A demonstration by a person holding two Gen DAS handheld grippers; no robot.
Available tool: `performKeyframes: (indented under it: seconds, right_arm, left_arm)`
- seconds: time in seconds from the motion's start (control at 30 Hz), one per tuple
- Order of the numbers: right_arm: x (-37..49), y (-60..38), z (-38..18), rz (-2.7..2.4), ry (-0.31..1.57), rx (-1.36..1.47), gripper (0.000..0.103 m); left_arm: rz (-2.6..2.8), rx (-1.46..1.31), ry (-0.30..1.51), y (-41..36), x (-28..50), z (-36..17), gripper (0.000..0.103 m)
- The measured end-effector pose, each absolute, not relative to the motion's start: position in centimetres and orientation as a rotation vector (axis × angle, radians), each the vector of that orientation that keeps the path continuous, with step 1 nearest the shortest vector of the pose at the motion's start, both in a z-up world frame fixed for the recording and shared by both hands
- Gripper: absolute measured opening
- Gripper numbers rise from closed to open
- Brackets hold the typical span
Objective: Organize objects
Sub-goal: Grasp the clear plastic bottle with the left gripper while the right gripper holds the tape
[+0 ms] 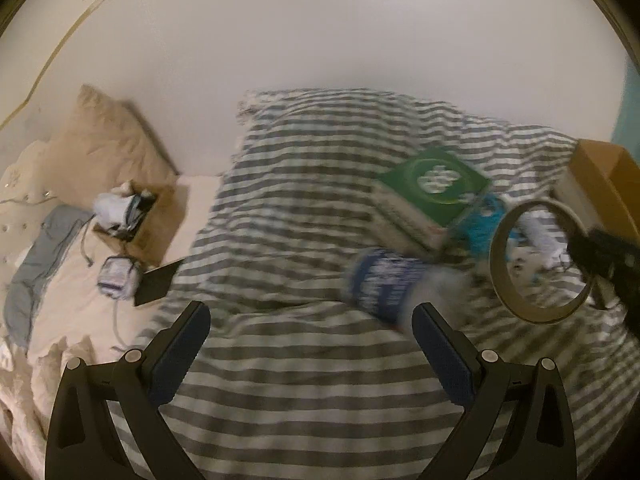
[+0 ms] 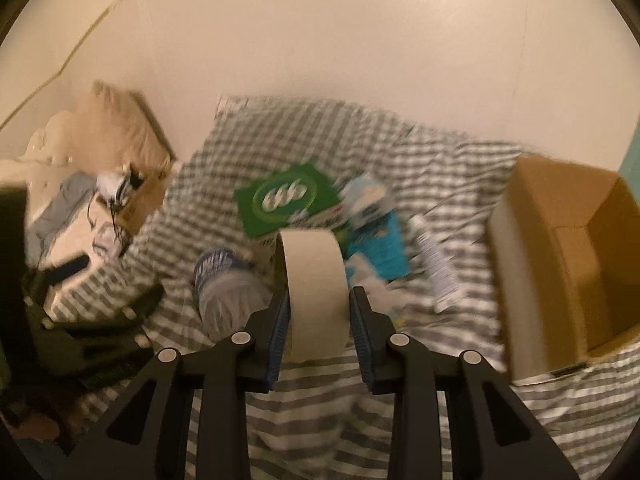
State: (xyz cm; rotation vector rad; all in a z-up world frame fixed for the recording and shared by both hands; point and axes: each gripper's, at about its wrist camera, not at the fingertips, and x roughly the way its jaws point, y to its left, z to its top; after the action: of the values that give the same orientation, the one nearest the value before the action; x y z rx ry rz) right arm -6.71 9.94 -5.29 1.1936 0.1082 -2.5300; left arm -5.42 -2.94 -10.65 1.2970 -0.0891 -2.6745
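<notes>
Mid-pickup: right gripper pinching a roll of tape edge-on, pads against both flat sides, lifted off the striped bedspread just left of the open cardboard box. Left gripper spread wide, empty, hovering near a blue-labelled bottle further left of the box. Next, probably: carrying the roll rightward over the rim and letting go inside.

No readable text in either view, motion blur kills it. Green box has a white round logo, letters illegible. Blue-labelled bottle shows white print, unreadable. White tube has fine print, too small. Blue packet: nothing legible.
</notes>
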Motion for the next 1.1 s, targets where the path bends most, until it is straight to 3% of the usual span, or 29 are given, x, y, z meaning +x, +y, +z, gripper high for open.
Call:
performKeyframes:
  seconds: [0.2, 0.63, 0.8, 0.87, 0.93, 1.1]
  right_arm:
    - [-6.8, 12.7, -2.1, -2.658, 0.101, 1.133, 0.029]
    - [-8.6, 15.1, -3.7, -2.675, 0.065, 1.178, 0.029]
    - [-8.9, 14.9, -4.4, -2.662, 0.072, 1.188, 0.029]
    - [-8.8, 14.8, -4.3, -2.66, 0.08, 1.191, 0.029]
    - [-8.4, 14.9, -4.0, -2.666, 0.09, 1.183, 0.029]
    - [-7.3, 14.8, -2.2, -2.674, 0.104, 1.145, 0.029]
  left_arm:
    - [-2.698, 1.326, -0.131, 1.4, -7.0, -12.0, 0.103]
    - [-2.6, 1.369, -0.12, 3.4, -11.5, -16.0, 0.103]
    - [-2.575, 1.417, -0.021, 1.6, -11.5, -16.9, 0.103]
    - [-2.583, 1.422, -0.005, 1.2, -11.2, -16.8, 0.101]
    - [-2.61, 1.434, -0.005, 1.0, -10.7, -16.5, 0.088]
    - [-2.63, 1.465, -0.082, 1.2, -9.1, -15.5, 0.076]
